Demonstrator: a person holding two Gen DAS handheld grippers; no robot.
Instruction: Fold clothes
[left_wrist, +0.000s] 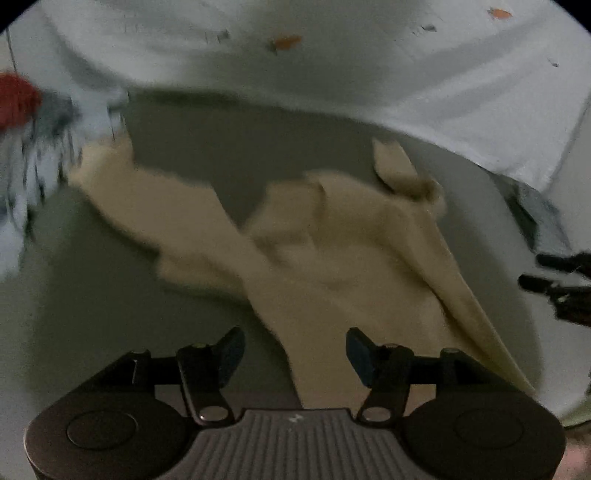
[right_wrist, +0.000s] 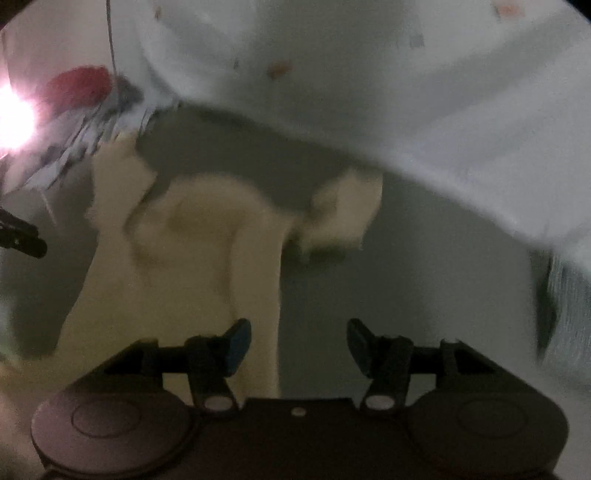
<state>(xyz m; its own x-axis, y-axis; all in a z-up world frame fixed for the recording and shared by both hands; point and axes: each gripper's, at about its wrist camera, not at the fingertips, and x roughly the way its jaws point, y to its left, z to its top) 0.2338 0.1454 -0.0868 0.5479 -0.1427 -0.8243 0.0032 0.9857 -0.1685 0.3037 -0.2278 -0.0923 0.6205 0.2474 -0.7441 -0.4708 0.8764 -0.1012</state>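
A cream garment (left_wrist: 332, 266) lies crumpled on the grey surface, with a sleeve stretched to the left and a fold at the right. It also shows in the right wrist view (right_wrist: 192, 258). My left gripper (left_wrist: 295, 354) is open and empty, its jaws hovering over the garment's near edge. My right gripper (right_wrist: 299, 347) is open and empty, its left finger over the garment's right edge. The right gripper also shows at the right edge of the left wrist view (left_wrist: 554, 280). The left gripper shows at the left edge of the right wrist view (right_wrist: 22, 236).
A large white cloth with small orange prints (left_wrist: 332, 55) covers the back, also in the right wrist view (right_wrist: 406, 92). A red object (left_wrist: 14, 99) and striped fabric (left_wrist: 44, 147) lie at the left. A bright light (right_wrist: 11, 118) glares at far left. Grey fabric (right_wrist: 569, 314) lies at right.
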